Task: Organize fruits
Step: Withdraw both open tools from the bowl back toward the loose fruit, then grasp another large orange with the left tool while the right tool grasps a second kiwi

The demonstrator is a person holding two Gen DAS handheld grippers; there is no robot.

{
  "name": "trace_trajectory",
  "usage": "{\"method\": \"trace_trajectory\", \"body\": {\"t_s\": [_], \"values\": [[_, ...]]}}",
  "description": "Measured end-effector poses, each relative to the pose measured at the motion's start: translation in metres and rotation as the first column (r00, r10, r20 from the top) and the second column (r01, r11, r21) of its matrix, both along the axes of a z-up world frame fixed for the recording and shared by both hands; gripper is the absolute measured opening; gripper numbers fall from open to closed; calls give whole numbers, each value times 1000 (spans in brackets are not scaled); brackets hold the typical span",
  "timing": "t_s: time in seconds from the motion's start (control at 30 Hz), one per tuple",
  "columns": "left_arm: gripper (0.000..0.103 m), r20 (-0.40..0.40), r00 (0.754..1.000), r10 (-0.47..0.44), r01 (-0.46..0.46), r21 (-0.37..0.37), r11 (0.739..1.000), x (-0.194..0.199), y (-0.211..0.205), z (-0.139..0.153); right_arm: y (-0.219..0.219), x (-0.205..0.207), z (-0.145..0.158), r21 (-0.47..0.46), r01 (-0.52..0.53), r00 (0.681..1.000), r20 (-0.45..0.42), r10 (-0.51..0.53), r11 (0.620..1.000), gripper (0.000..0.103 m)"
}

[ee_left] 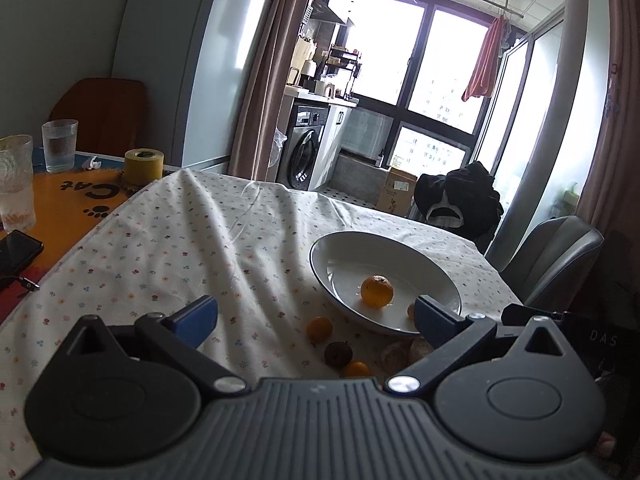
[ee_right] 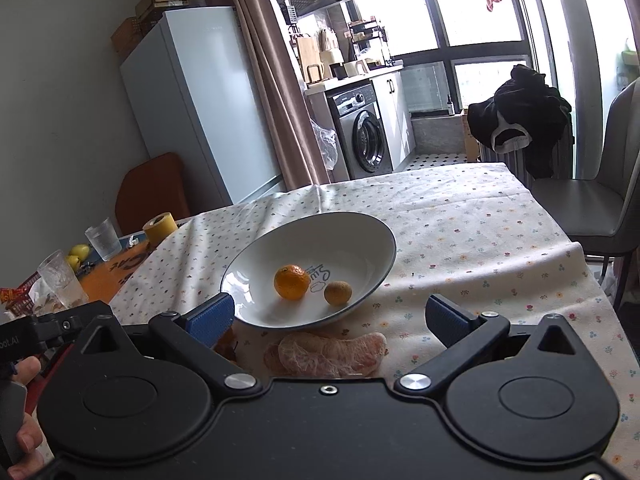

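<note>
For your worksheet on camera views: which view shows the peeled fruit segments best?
The right wrist view: the peeled segments lie whole and unblocked between its open fingers, before the bowl. The left wrist view shows only a part behind its own finger.

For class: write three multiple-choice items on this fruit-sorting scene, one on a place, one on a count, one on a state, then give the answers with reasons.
1. Where do the peeled citrus segments lie?
A. in the bowl
B. on the cloth in front of the bowl
C. on a chair

2. How many fruits are in the bowl?
A. none
B. two
C. five

3. How is the right claw?
A. open, empty
B. shut on an orange
C. shut on a glass

Answers: B, the segments rest on the tablecloth below the rim; B, an orange and a smaller fruit; A, its blue fingers stand apart with nothing between.
</note>
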State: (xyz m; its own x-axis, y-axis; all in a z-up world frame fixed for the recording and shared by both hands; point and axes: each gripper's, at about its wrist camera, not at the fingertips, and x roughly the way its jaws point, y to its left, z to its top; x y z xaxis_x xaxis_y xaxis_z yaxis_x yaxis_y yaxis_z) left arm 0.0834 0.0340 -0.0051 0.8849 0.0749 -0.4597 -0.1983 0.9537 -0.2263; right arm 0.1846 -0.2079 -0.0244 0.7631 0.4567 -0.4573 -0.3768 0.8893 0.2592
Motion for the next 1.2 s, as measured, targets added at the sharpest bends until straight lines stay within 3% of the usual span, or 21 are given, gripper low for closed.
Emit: {"method": "trace_trajectory", "body": {"t_s": [0.13, 0.33, 0.53, 0.83, 1.2], "values": [[103, -41, 999, -1, 1, 20, 1000, -6, -3, 3, -5, -5, 1, -8, -5, 999, -46, 5, 1000, 103], [103, -84, 996, -8, 10, 21, 1000, -13, -5, 1, 2, -15, 1, -94, -37, 998, -63, 31, 995, 103], [103, -128, 992, -4, 7, 28, 1000, -17, -9, -9, 3, -20, -6, -95, -75, 993, -97, 66, 993, 103], [103, -118, 993, 0, 5, 44, 999, -21, -16, -15, 1, -24, -17, -95, -132, 985, -126, 120, 987, 103], [100, -124, 990, -65, 70, 40, 997, -7, -30, -28, -4, -18, -32, -87, -130, 986, -120, 119, 988, 102]]}}
